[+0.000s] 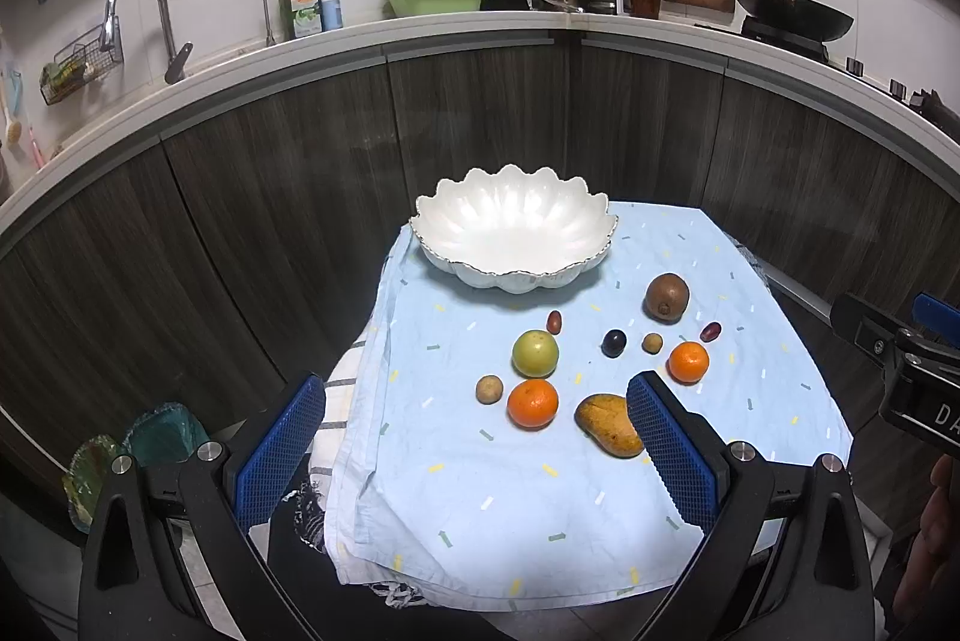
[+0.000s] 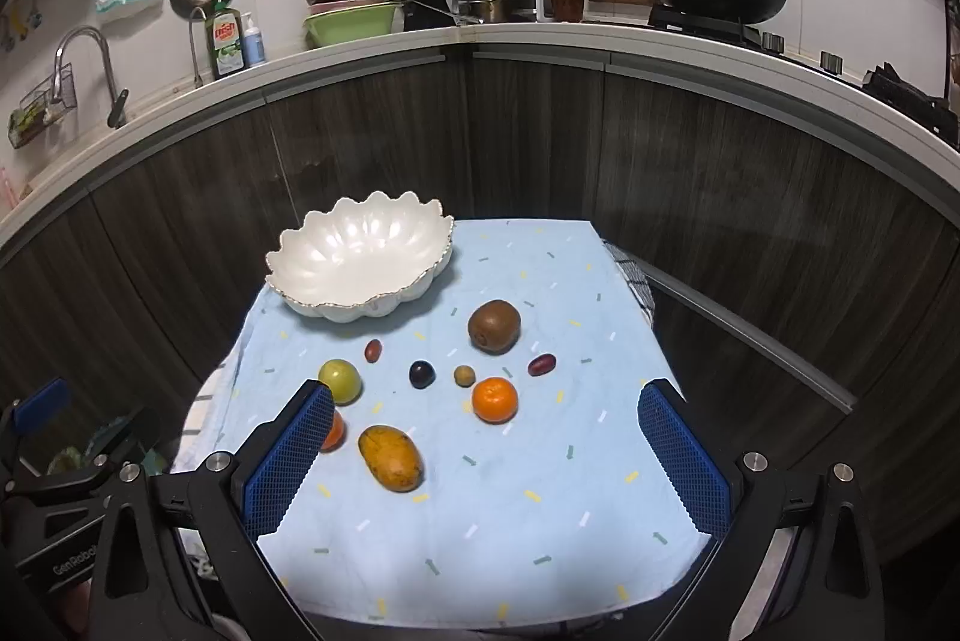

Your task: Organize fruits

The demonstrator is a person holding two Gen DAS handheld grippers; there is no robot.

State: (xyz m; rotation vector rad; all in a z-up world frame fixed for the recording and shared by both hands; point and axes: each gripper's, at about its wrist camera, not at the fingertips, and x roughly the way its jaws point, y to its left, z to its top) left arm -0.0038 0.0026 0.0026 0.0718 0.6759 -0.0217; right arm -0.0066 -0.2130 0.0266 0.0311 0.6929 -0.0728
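While both tools hover above blue cloth [image 2: 540, 491], we note left gripper [image 1: 477, 443] and right gripper [image 2: 486, 455] spread wide, nothing between pads. White scalloped bowl [image 1: 516, 233] sits empty at cloth's far left. Fruits lie loose before it (none touching): kiwi [image 2: 494, 326], mango [image 2: 391, 458], green apple [image 1: 535, 353], two oranges [image 2: 494, 399].
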